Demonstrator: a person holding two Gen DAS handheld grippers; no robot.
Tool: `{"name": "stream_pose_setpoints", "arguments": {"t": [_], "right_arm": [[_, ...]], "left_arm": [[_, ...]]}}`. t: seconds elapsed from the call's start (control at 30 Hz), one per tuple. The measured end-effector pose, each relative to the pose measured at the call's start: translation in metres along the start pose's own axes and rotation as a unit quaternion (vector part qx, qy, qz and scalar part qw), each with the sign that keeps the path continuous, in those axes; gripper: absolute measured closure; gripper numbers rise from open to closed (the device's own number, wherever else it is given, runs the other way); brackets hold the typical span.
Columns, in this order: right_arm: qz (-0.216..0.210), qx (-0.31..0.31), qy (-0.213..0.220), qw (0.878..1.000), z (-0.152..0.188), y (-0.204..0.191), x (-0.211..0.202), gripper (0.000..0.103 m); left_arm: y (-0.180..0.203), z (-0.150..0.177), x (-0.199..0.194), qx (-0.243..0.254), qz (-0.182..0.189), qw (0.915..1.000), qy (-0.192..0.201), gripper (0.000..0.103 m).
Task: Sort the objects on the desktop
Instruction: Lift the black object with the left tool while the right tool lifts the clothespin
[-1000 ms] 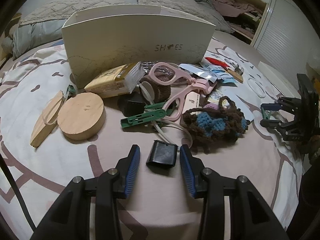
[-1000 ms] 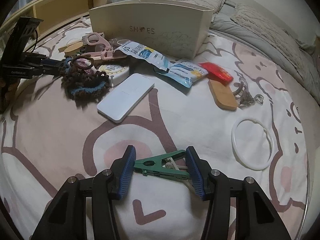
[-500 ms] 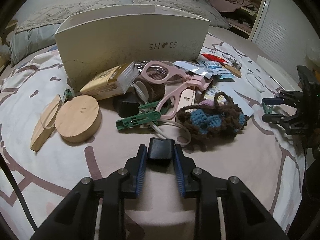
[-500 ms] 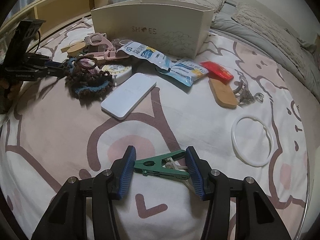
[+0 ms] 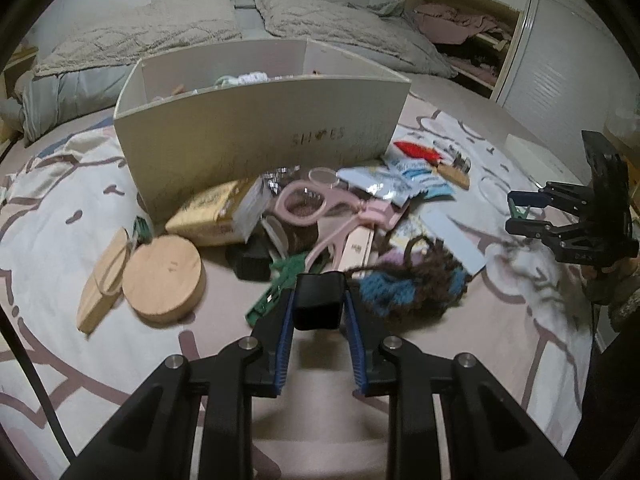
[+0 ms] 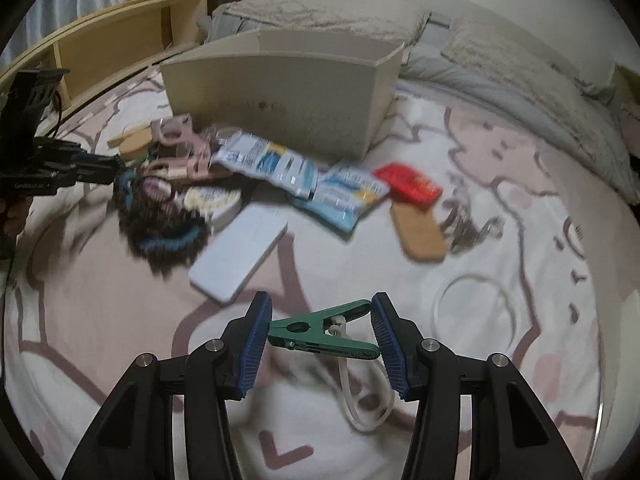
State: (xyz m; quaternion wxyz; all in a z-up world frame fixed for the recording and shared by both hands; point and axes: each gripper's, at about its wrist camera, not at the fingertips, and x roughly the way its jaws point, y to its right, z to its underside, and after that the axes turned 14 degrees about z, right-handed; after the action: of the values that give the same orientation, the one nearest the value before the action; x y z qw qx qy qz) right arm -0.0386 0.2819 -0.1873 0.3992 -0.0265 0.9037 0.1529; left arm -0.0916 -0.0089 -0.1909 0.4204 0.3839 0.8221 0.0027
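Note:
My left gripper is shut on a small black box, lifted just above the bedspread in front of the pile. My right gripper is shut on a green clothes peg with a white loop hanging from it, raised off the bed. In the left wrist view the right gripper shows at the far right with the green peg in it. The cream shoe box stands open behind the pile, with several items inside. In the right wrist view the left gripper reaches in from the left edge.
The pile holds a round wooden disc, a yellow packet, pink goggles, a second green peg and a brown-blue crochet piece. A white flat case, snack packets, a cork pad and a white ring lie nearer the right gripper.
My left gripper has closed on the black box and lifted it. My right gripper, still shut on the green peg, has risen, pulling the white loop up.

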Motion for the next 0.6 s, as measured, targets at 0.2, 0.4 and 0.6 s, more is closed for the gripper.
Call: {"name": "stream_pose_setpoints", "arguments": {"t": [0.2,0.4,0.6], "right_arm": [[0.000,0.017,0.023,1.000,-0.019,0.004,-0.007,0.051],[-0.002,0.029,0.054,0.998,-0.042,0.001,-0.015,0.051],[-0.008,0.037,0.088,0.995,-0.068,-0.007,-0.024,0.051]], "left_arm": [[0.002,-0.012,-0.008,0.004,-0.004,0.9998,0.020,0.078],[0.005,-0.026,-0.015,0.009,-0.015,0.9991,0.039,0.078],[0.008,-0.048,-0.025,0.016,-0.029,0.9976,0.061,0.078]]}}
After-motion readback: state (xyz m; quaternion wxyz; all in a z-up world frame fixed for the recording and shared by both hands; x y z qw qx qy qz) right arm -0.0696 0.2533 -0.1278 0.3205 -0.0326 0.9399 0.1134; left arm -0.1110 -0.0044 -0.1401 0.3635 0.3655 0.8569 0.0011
